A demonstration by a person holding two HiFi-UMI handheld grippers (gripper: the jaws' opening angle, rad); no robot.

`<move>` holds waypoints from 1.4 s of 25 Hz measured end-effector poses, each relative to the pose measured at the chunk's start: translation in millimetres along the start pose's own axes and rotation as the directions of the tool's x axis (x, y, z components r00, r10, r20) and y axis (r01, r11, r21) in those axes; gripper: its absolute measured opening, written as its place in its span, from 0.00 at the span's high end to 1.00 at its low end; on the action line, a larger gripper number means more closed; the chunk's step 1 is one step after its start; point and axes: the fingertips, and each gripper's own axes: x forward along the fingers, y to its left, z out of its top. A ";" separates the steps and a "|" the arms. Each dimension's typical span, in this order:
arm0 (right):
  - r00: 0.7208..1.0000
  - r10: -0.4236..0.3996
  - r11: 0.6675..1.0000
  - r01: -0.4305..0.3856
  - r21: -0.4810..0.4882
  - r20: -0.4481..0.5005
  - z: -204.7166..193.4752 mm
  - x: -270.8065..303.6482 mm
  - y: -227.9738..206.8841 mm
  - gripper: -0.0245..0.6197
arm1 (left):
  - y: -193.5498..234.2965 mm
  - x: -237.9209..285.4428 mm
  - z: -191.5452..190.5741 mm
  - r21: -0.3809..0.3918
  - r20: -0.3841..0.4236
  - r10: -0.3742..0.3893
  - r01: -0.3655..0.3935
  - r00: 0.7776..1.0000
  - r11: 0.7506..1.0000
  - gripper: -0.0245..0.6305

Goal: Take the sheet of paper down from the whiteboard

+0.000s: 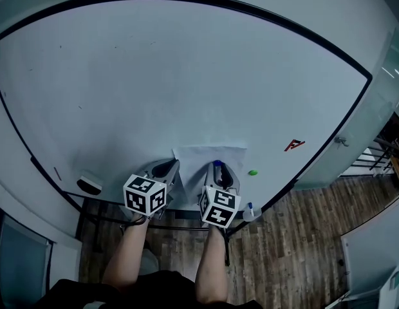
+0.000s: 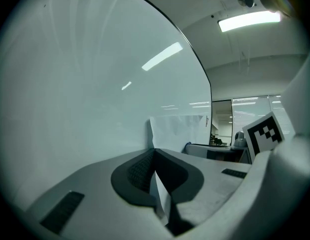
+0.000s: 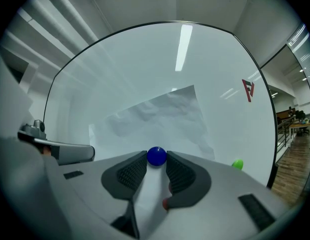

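Note:
A white, slightly crumpled sheet of paper [image 1: 209, 154] lies flat against the lower middle of the whiteboard [image 1: 154, 76]. A round blue magnet [image 3: 156, 155] sits on the sheet's lower part. My right gripper [image 3: 156, 163] points at the board, and its pads touch the magnet on both sides. In the head view the right gripper [image 1: 218, 168] covers the sheet's lower right. My left gripper [image 2: 154, 155] is shut on the sheet's left edge, and a strip of paper [image 2: 162, 199] shows between its jaws. The left gripper [image 1: 168, 168] is at the sheet's lower left corner in the head view.
A green magnet [image 1: 253, 172] and a red mark [image 1: 294, 145] sit on the board to the right of the sheet. An eraser [image 1: 90, 185] rests at the board's lower left, and a blue-capped marker [image 1: 250, 210] lies on the ledge at the right. Wooden floor lies below.

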 end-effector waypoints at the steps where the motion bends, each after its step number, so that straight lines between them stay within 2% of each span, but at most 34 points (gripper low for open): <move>1: 1.000 0.000 1.000 0.000 -0.001 -0.004 -1.4 -0.1 -0.7 0.75 | 1.2 -0.7 -0.7 -0.002 0.000 0.005 -0.005 1.000 1.000 0.93; 10: 0.999 0.013 1.000 -0.013 0.014 -0.035 -12.5 0.7 -3.0 0.75 | 20.0 -11.2 -5.1 -0.038 0.024 0.062 -0.061 0.998 0.997 0.93; 23: 0.998 0.049 0.999 -0.049 -0.003 -0.041 -12.2 1.5 6.5 0.75 | 38.0 -32.5 2.0 -0.032 0.048 0.130 -0.128 0.990 0.991 0.93; 29: 0.998 0.036 0.999 -0.036 0.003 -0.044 -16.0 -0.2 5.7 0.75 | 58.1 -50.6 -0.5 -0.057 0.052 0.183 -0.180 0.982 0.982 0.93; 35: 0.998 0.024 1.000 -0.023 0.016 -0.049 -19.9 -3.0 0.2 0.75 | 59.0 -56.0 1.2 -0.058 0.056 0.193 -0.189 0.980 0.980 0.93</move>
